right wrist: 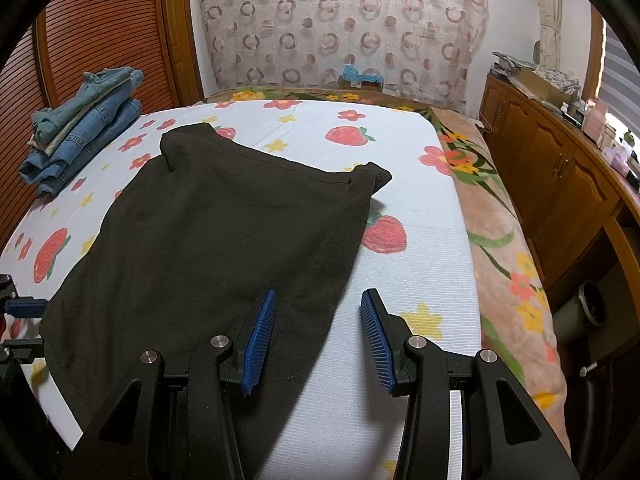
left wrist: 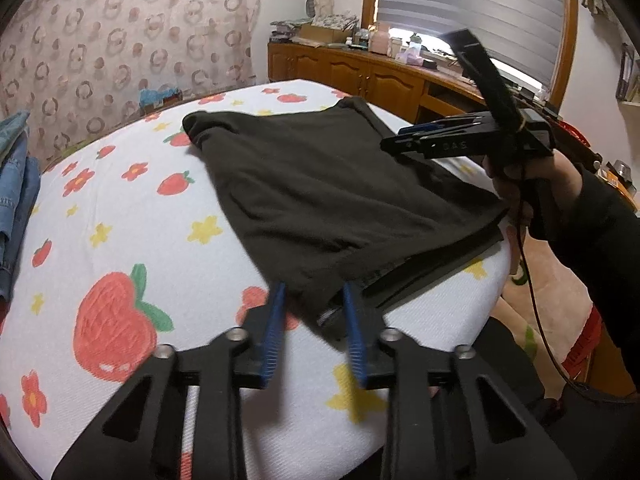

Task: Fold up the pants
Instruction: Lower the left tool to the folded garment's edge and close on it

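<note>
Dark brown pants (left wrist: pixel 320 196) lie folded over on a white bed cover with strawberries and flowers (left wrist: pixel 120 240). My left gripper (left wrist: pixel 314 298) is open, its blue pads either side of the near corner of the pants, where a layered hem edge shows. My right gripper (right wrist: pixel 318 308) is open above the right near edge of the pants (right wrist: pixel 224 232); its left pad is over the cloth, its right pad over bare cover. The right gripper also shows in the left wrist view (left wrist: pixel 400 138), held above the far right side of the pants.
A stack of folded jeans (right wrist: pixel 80 128) sits at the far left of the bed. A floral blanket (right wrist: pixel 500 232) runs along the bed's right side. A wooden cabinet (right wrist: pixel 560 168) with clutter stands at the right, under a window with blinds (left wrist: pixel 472 4).
</note>
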Tool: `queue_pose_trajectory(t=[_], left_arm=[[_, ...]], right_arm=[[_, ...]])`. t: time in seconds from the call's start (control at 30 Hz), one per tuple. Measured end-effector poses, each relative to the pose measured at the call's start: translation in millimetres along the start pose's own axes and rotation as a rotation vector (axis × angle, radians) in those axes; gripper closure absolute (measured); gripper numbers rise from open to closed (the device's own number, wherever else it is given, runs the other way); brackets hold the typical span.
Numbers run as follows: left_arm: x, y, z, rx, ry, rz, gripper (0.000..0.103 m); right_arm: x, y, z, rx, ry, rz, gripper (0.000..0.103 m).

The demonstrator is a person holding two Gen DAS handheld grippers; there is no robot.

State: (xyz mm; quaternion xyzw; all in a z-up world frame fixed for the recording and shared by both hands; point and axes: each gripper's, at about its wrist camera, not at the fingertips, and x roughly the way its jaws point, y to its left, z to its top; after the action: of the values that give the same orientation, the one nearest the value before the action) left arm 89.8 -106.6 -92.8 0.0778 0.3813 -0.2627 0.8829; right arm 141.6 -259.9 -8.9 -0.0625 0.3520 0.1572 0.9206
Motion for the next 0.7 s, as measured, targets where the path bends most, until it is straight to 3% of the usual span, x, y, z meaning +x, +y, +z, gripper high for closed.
queue_pose_trajectory(t=[0.23,0.63,0.7], left_arm=[[-23,1,0,-0.009,-0.064,-0.002,0.097],[-21,0,-11,-0.022,-0.011,-0.013,0.097],[-19,0,-11,-0.023,0.002,-0.006,0.09]], right_arm=[[0,-1,0,0.0,0.0,0.0,0.056],[0,-1,-1,0.0,0.0,0.001,0.056],[0,-1,-1,0.0,0.0,0.002,0.056]])
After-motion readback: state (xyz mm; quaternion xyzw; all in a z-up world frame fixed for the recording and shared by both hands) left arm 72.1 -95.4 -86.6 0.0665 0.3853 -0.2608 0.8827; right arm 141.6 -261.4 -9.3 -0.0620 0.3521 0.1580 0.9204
